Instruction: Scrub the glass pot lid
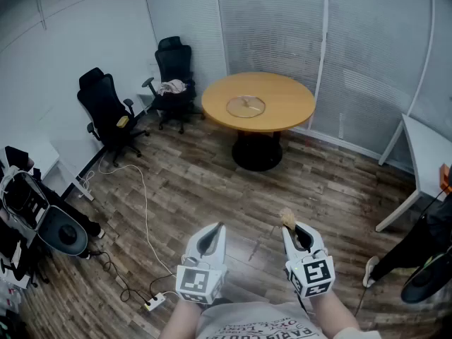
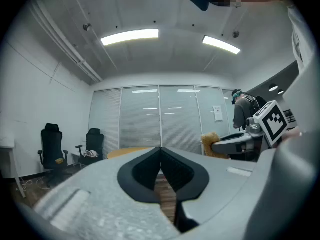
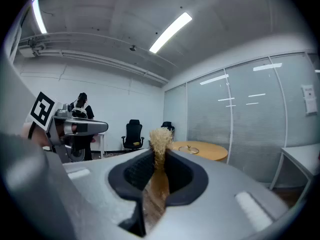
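Here, jaws of the left gripper (image 1: 217, 227) meet empty; the right gripper (image 1: 288, 229) clamps a tan scrubber (image 3: 160, 137).

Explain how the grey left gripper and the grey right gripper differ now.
The left gripper has its jaws together with nothing between them; the right gripper is shut on a tan fibrous scrubber. Past the right gripper's tips a tuft sticks out; the left gripper's tips are bare. Both are grey.
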Tool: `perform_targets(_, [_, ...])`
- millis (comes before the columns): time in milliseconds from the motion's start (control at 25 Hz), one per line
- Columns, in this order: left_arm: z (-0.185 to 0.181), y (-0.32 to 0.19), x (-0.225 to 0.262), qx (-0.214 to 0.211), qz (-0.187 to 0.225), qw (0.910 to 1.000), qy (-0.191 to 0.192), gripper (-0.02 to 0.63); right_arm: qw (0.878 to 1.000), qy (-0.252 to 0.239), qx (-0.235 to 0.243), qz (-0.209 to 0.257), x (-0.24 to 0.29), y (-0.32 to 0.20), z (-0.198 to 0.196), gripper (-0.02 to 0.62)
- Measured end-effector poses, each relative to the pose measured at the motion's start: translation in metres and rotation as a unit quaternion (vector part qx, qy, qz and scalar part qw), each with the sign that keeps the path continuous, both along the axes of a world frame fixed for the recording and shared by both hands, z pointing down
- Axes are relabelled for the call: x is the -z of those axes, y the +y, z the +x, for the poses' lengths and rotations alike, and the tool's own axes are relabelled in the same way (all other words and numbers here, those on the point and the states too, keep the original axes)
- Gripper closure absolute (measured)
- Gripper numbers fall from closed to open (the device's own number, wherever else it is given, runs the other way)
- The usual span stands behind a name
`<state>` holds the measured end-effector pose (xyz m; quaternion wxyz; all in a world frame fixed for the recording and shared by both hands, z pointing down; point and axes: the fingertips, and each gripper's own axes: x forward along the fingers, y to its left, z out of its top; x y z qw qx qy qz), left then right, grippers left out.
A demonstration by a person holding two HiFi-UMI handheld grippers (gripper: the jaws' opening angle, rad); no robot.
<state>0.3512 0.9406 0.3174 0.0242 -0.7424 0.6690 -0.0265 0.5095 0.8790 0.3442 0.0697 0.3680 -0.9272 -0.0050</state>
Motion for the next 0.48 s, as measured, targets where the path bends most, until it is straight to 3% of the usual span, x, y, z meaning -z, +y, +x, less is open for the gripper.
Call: perform_targets(480, [0.007,-0.016,-0.009,-0.006,-0.010,0.9998,0.013,0.598,0.999,-0.007,-0.010,-0.031,-0.018,-0.015,0.013,0.534])
